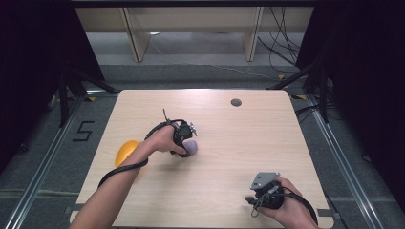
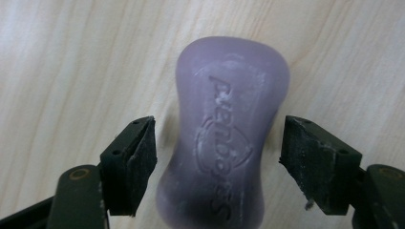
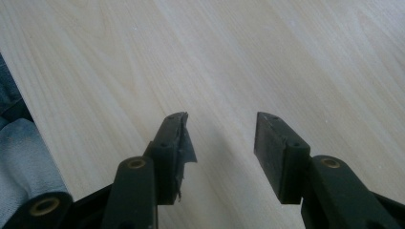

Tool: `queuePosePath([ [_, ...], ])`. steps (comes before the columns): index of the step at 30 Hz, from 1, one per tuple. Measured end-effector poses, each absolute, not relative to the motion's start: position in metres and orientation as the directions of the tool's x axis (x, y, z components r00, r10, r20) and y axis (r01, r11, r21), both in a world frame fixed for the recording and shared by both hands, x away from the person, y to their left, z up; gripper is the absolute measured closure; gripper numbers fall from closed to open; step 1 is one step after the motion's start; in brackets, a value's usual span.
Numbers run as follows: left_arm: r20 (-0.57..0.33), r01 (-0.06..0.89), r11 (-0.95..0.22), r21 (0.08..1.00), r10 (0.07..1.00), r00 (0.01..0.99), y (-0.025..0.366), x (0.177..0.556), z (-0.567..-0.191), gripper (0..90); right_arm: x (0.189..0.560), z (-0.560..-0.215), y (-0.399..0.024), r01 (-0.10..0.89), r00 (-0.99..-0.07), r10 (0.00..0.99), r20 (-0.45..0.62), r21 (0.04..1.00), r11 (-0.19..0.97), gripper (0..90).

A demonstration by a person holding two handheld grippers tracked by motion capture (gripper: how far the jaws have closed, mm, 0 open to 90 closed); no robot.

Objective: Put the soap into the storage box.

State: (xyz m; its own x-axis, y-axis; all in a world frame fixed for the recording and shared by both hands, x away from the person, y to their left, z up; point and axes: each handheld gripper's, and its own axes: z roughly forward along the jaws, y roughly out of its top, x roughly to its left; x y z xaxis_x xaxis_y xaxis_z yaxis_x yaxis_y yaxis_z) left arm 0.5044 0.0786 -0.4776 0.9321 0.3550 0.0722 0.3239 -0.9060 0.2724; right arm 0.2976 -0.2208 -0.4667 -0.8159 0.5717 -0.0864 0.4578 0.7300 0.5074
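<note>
Pale wooden table (image 1: 224, 138) carries a purple soap bar (image 2: 224, 143), lying flat for gripping. Left gripper (image 2: 217, 157) straddles it, jaws apart, pads clear; right gripper (image 3: 222, 143) rests nearer the person, jaws wide and empty.

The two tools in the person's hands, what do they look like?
Both are black. The left tool trails a black cable along a bare forearm. The right tool carries a grey three-cornered plate and its own looping cable. Each has two black jaws with flat, worn pads.

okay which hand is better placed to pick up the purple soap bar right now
Left. The left hand-held gripper already straddles the purple soap bar, pads apart from it. The right hand-held gripper sits open over bare table near the front edge.
</note>
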Motion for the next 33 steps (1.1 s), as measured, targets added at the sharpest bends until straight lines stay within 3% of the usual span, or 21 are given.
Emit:
queuePosePath([
  [13,0.075,0.312,-0.915,0.254,0.341,0.937,0.073,0.506,-0.480,33.2,0.297,-0.467,-0.221,0.466,-0.814,0.576,-0.077,0.504,0.727,54.6],
  [18,0.080,0.332,-0.913,0.238,0.359,0.930,0.071,0.506,-0.478,44.0,0.296,-0.466,-0.220,0.483,-0.806,0.588,-0.067,0.498,0.720,54.2],
  [26,0.060,0.418,-0.889,0.188,0.436,0.898,0.065,0.500,-0.476,48.8,0.296,-0.467,-0.220,0.487,-0.802,0.594,-0.070,0.498,0.717,54.0],
  [28,0.032,0.454,-0.874,0.174,0.465,0.884,0.064,0.498,-0.475,48.8,0.299,-0.467,-0.221,0.447,-0.821,0.563,-0.095,0.506,0.737,54.0],
  [33,-0.013,0.533,-0.830,0.166,0.538,0.843,0.064,0.493,-0.473,48.9,0.299,-0.467,-0.221,0.452,-0.822,0.563,-0.088,0.502,0.738,53.8],
])
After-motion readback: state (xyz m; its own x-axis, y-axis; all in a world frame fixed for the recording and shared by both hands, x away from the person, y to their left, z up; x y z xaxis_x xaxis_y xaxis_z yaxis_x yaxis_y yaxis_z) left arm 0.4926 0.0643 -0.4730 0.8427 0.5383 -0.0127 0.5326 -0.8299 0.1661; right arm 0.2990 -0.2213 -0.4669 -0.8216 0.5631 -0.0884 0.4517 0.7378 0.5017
